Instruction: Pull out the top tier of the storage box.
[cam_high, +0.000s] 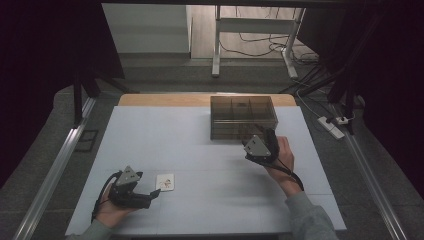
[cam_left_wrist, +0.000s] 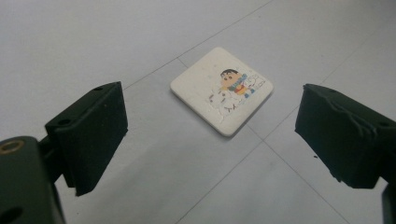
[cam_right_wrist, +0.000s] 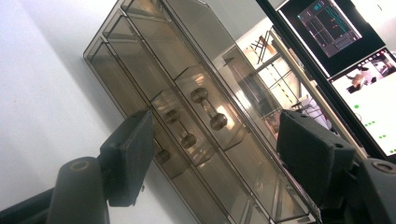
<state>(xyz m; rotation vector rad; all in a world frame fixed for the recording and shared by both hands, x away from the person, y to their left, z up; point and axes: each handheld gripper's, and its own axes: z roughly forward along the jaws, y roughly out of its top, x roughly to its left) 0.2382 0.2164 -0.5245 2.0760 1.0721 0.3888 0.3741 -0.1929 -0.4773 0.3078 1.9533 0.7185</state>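
Lying flat, square tile (cam_left_wrist: 222, 89) — corner toward the left gripper (cam_left_wrist: 210, 140), ahead of its spread, empty jaws.

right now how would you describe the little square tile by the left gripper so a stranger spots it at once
On the pale grey table, look near the front left, just ahead of the open left gripper. There lies a small flat white square tile, alone on the surface. A colourful cartoon child printed on its face sets it apart from the smoky transparent plastic drawer box.
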